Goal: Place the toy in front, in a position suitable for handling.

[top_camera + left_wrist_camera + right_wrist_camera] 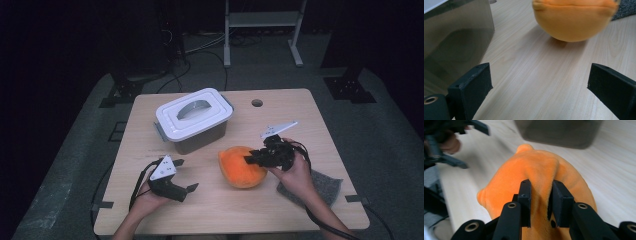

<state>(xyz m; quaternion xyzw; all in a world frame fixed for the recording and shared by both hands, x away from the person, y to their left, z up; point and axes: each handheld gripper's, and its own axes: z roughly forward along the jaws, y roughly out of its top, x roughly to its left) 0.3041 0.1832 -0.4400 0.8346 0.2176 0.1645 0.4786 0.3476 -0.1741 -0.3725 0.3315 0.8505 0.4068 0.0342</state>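
Note:
An orange plush toy (241,167) lies on the wooden table (280,205) in front of a grey box with a white handled lid (194,115). My right gripper (250,159) comes in from the right, shut on a fold of the toy's fabric (541,187); both pads pinch the plush between them. My left gripper (185,175) rests at the front left, its jaws wide open with bare table between them. In the left gripper view the toy (574,20) sits ahead and the box wall (456,32) stands to the left.
A grey cloth (320,187) lies under the right hand near the table's front right edge. A round hole (257,103) marks the tabletop at the back. Dark floor, cables and a metal frame (262,25) lie beyond the table.

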